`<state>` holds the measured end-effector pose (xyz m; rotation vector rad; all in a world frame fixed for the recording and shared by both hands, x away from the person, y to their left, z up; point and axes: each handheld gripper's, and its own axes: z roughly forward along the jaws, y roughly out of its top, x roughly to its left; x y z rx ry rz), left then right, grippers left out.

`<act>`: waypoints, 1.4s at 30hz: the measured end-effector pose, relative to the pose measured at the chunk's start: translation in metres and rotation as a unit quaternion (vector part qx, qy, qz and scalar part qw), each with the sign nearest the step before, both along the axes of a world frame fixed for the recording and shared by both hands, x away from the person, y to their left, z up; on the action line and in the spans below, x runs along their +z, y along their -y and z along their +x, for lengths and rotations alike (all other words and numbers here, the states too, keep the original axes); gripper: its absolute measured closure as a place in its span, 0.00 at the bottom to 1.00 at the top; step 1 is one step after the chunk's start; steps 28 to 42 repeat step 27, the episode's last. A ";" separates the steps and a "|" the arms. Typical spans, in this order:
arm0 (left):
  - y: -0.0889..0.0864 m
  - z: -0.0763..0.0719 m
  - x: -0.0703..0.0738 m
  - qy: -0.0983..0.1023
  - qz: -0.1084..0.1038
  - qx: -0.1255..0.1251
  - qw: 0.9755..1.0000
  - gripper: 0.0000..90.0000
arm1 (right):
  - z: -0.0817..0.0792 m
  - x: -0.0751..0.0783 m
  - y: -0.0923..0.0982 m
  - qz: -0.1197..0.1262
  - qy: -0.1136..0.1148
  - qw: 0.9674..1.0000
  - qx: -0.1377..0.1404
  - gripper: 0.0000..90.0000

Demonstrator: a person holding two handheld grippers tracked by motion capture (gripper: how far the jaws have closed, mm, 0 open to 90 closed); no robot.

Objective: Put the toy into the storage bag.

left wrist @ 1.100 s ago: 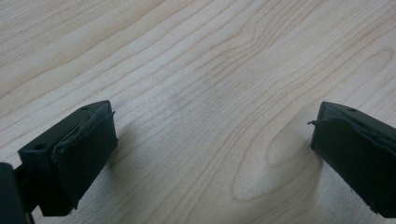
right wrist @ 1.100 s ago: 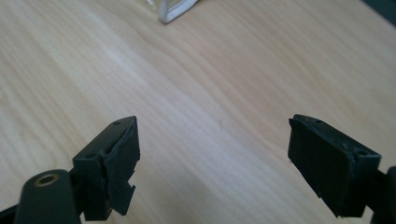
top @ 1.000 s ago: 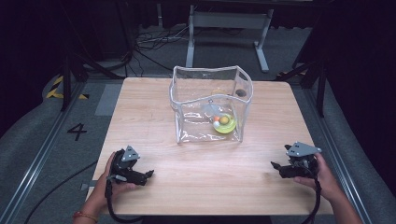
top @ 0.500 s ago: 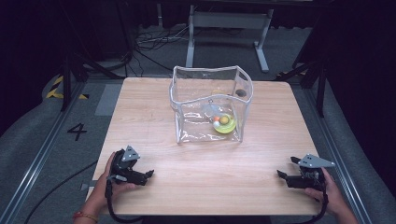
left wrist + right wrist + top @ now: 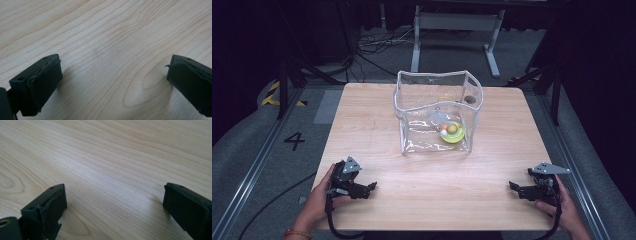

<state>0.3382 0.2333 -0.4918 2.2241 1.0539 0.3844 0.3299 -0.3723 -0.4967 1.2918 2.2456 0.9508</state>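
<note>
On floor (image 5: 242, 165), painted "4" (image 5: 294, 141), beside table (image 5: 432, 200)

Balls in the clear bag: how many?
2: an orange ball and a smaller red ball beside it, on the yellow dish in the bag. Others may be hidden.

your left claw (image 5: 368, 188) and right claw (image 5: 515, 188) rest on the desk (image 5: 437, 200) near its front corners; the bag (image 5: 437, 112) stands ahead between them, a bowl (image 5: 452, 134) inside.
</note>
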 end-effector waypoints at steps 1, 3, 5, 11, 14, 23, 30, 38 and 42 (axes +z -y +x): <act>0.000 0.000 0.000 0.000 0.000 0.001 1.000 0.00 | 0.000 0.000 0.000 0.000 0.000 1.000 0.000 0.05; 0.000 0.000 0.000 0.000 0.000 0.001 1.000 0.00 | 0.000 0.000 0.000 0.000 0.000 1.000 -0.001 0.05; 0.000 0.000 0.000 0.000 0.000 0.001 1.000 0.00 | 0.000 0.000 0.000 0.000 0.000 1.000 -0.001 0.05; 0.000 -0.001 0.000 0.001 0.002 0.007 1.000 0.00 | 0.000 0.000 0.000 0.000 0.000 1.000 -0.001 0.05; 0.001 -0.002 0.000 -0.006 -0.003 0.011 1.000 0.00 | 0.000 0.000 0.000 0.000 0.000 1.000 -0.001 0.05; 0.000 -0.002 0.000 0.000 0.003 0.010 1.000 0.00 | 0.000 0.000 0.000 0.000 0.000 1.000 -0.001 0.05; 0.001 -0.002 0.000 0.000 0.003 0.010 1.000 0.00 | 0.000 0.000 0.000 0.000 0.000 1.000 -0.001 0.05; 0.001 -0.002 0.000 0.000 0.003 0.010 1.000 0.00 | 0.000 0.000 0.000 0.000 0.000 1.000 -0.001 0.05; 0.001 -0.002 0.000 0.000 0.003 0.010 1.000 0.00 | 0.000 0.000 0.000 0.000 0.000 1.000 -0.001 0.05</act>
